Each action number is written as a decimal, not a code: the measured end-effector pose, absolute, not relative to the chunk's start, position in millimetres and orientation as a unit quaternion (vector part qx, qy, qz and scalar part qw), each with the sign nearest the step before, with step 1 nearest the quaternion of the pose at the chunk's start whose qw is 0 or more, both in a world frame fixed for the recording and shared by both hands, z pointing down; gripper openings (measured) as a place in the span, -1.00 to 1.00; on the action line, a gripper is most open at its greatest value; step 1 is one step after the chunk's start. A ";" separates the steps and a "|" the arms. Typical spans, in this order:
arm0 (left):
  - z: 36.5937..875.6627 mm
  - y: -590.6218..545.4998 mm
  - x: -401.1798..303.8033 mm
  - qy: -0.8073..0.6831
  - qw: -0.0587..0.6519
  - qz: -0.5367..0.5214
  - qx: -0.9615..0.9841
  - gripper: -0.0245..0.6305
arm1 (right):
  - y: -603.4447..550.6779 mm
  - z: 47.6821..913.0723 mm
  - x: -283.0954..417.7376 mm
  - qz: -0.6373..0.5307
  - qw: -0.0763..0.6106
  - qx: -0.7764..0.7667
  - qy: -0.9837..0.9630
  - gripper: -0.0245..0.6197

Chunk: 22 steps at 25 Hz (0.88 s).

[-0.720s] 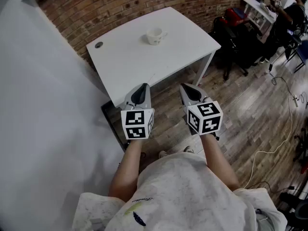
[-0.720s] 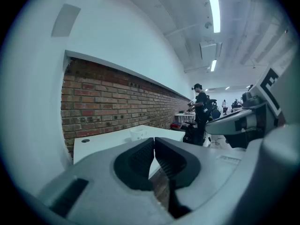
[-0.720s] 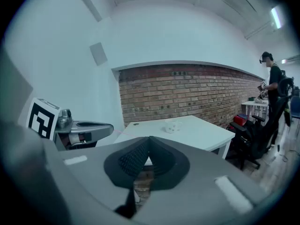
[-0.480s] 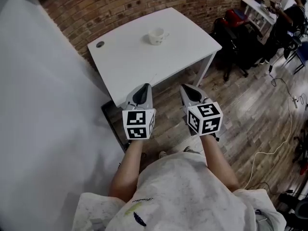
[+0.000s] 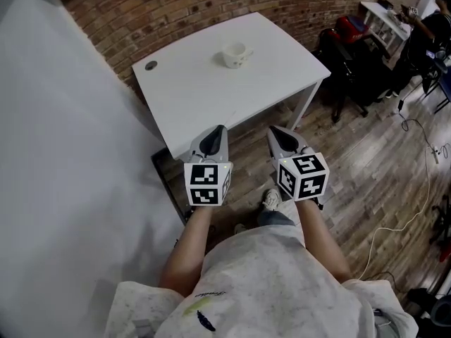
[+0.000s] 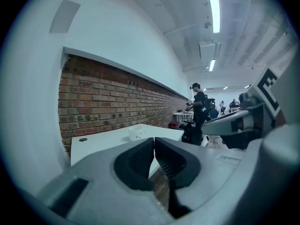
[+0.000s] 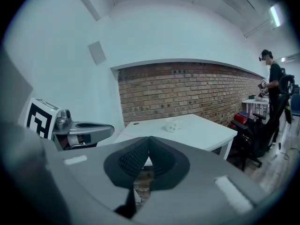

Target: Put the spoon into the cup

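Small white ceramic cup (image 5: 235, 55) stands upright on the far half of the white rectangular bench (image 5: 190, 90), handle toward the right in the head view, nothing touching it. Spoon: too small to make out in any view. A dark round grommet (image 5: 151, 65) sits in the bench top near its far left corner, well apart from the cup. Left gripper (image 5: 218, 129) and right gripper (image 5: 272, 129) are held side by side, apart from each other, just short of the bench's near edge and above the wood-plank floor (image 5: 366, 160), both pointing toward the bench and well apart from the cup. Left gripper view: jaws clenched together, nothing between them, cup (image 6: 136, 133) and bench beyond. Right gripper view: jaws also pressed together and empty, cup (image 7: 172, 125) ahead on the bench, left gripper (image 7: 79, 129) visible at the left. A red brick wall (image 5: 183, 5) runs behind the bench. A white shoe (image 5: 271, 199) shows on the floor below the right gripper. A person in dark clothes (image 7: 272, 83) stands at the far right of the room.
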<state>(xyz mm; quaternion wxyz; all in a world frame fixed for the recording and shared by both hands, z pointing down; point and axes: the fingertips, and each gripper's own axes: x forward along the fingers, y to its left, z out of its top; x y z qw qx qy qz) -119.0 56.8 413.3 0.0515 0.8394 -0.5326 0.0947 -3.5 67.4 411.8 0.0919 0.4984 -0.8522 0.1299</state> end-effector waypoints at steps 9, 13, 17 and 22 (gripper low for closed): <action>421.1 4.3 -108.1 -0.547 0.052 0.104 0.829 -0.91 | 11.3 422.4 9.0 0.138 0.092 0.482 -0.860 -0.90; 421.9 -31.1 -99.6 -0.556 0.051 0.108 0.822 -0.91 | -25.4 424.9 17.6 0.142 0.090 0.471 -0.866 -0.90; 422.3 -69.1 -88.9 -0.565 0.055 0.113 0.816 -0.91 | -64.1 427.7 28.1 0.148 0.091 0.460 -0.871 -0.90; 423.5 -113.5 -77.3 -0.577 0.054 0.119 0.806 -0.91 | -111.0 432.7 40.4 0.156 0.089 0.446 -0.877 -0.90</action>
